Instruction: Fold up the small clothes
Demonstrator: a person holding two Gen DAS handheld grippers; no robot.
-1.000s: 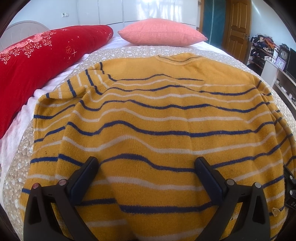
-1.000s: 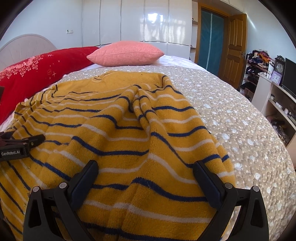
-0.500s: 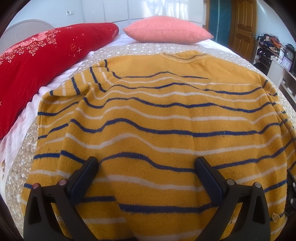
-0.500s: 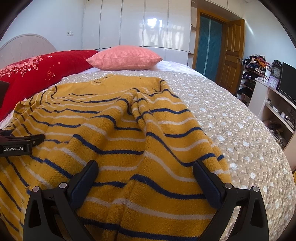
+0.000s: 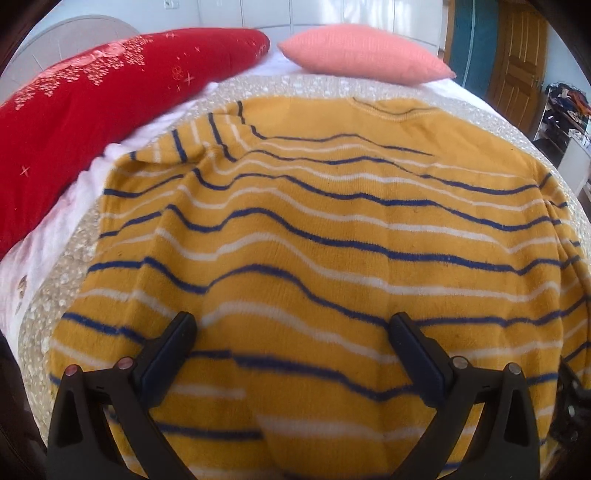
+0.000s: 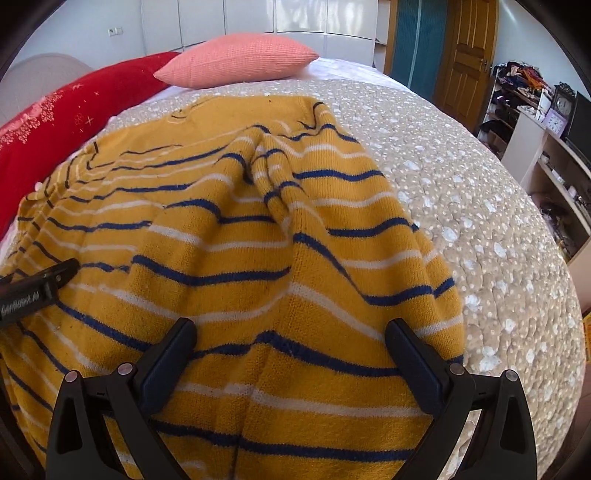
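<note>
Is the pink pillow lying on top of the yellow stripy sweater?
No, the pink pillow lies behind the sweater, with bedspread showing between them.

Bedroom furnishings around a bed

Beige quilted bedspread (image 6: 461, 192) with pale spots, over a white sheet (image 5: 55, 236); long red pillow (image 5: 110, 92) with pale floral embroidery along the left side; salmon-pink cushion (image 6: 240, 61) at the far end; pale rounded headboard (image 5: 74, 35) behind the red pillow; white glossy wardrobe doors (image 6: 295, 16) on the back wall; teal curtain (image 6: 419, 44) beside a wooden panelled door (image 6: 467, 55); white shelving (image 6: 546, 162) at right, holding a clock (image 6: 563, 105) and heaped oddments.
</note>
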